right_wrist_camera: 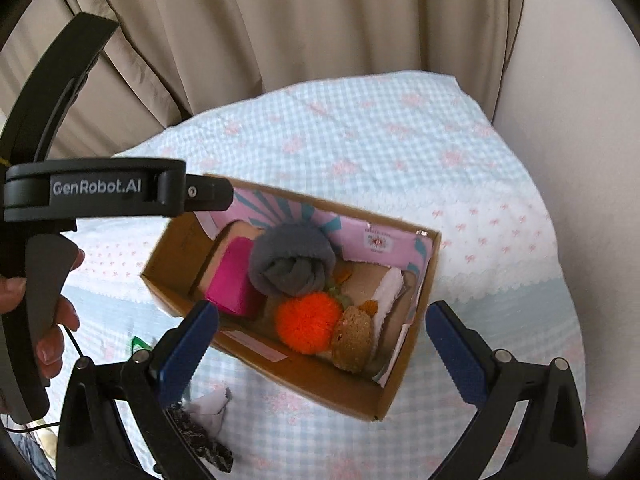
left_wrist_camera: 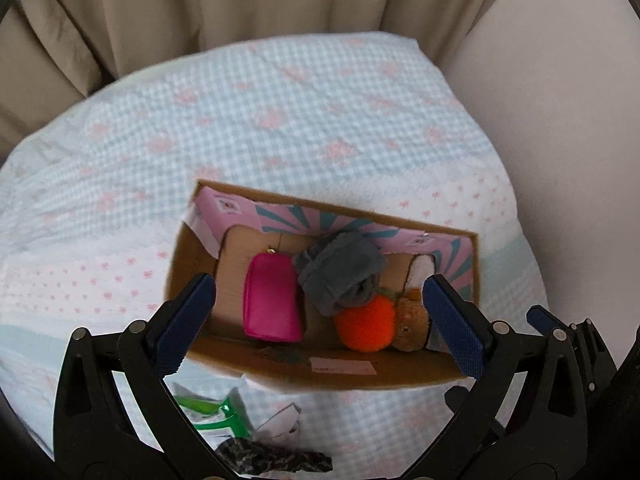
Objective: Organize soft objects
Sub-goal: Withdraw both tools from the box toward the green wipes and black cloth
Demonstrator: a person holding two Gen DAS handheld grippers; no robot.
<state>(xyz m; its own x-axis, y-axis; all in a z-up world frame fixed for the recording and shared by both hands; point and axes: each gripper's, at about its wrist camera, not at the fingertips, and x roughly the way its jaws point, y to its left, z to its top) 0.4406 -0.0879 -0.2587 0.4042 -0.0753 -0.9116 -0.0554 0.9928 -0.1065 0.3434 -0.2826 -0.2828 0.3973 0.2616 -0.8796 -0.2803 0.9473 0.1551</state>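
- Your left gripper has its blue-padded jaws spread wide with nothing between them; it hangs above the box, pointing steeply down.
- Your right gripper is just as wide apart and holds nothing either; it hangs above the near side of the same box.
- In the right wrist view, your hand is wrapped around the black handle of the left gripper at the left edge.
- The cardboard box sits open on the bed, its far inner wall pink with teal stripes.
- Inside it, from left to right in the left wrist view: a pink pouch lies flat, a rolled grey cloth rests beside it, an orange fuzzy ball lies just in front of the cloth, and a brown plush toy touches the ball.
- A white soft piece leans at the box's right end, behind the plush toy.
- The blanket, checked pale blue with pink flowers, covers the bed.
- On it, near the box, lie a green-and-white wrapper and a dark patterned fabric.
- Beige curtains hang behind the bed.
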